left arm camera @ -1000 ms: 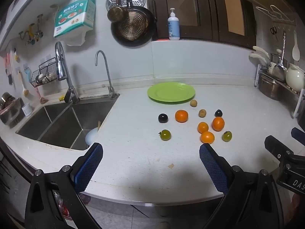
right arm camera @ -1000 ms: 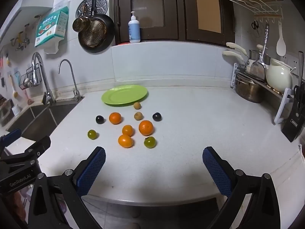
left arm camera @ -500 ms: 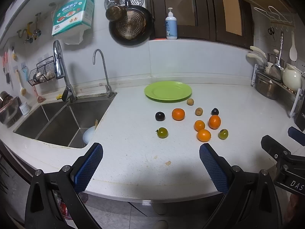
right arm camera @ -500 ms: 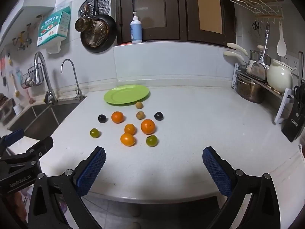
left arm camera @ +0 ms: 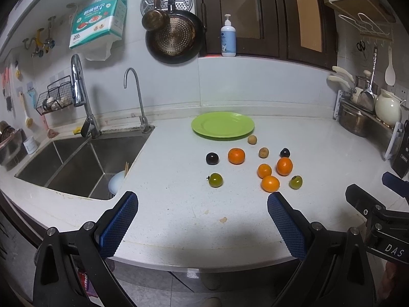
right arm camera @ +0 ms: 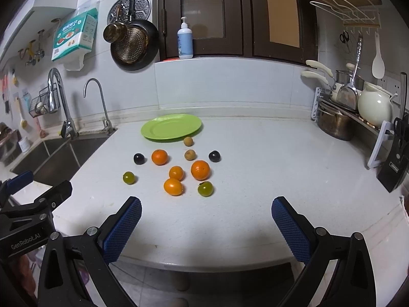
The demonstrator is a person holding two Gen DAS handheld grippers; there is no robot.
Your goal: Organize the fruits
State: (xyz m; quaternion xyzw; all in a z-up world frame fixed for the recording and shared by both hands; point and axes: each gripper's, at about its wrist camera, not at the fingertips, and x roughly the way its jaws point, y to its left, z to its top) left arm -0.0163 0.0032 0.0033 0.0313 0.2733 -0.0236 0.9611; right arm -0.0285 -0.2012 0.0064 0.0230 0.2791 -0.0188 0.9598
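Note:
An empty green plate (left arm camera: 223,124) (right arm camera: 171,127) lies at the back of the white counter. In front of it lie several loose fruits: oranges such as the nearest one (left arm camera: 270,183) (right arm camera: 173,186), two dark plums (left arm camera: 212,158) (right arm camera: 214,156), two green fruits (left arm camera: 215,180) (right arm camera: 205,188) and two small brown fruits (left arm camera: 263,152) (right arm camera: 190,154). My left gripper (left arm camera: 202,220) is open and empty above the counter's front edge. My right gripper (right arm camera: 205,221) is open and empty, to its right, also short of the fruits.
A steel double sink (left arm camera: 74,158) with two taps is on the left. A pot and dish rack (right arm camera: 340,120) and a knife block (right arm camera: 393,163) stand at the right. The counter's front edge (right arm camera: 204,262) is just under my fingers.
Both grippers have edged slightly forward and the views shifted a little; the fruits sit a bit closer and lower in the right wrist view. Nothing was picked up.

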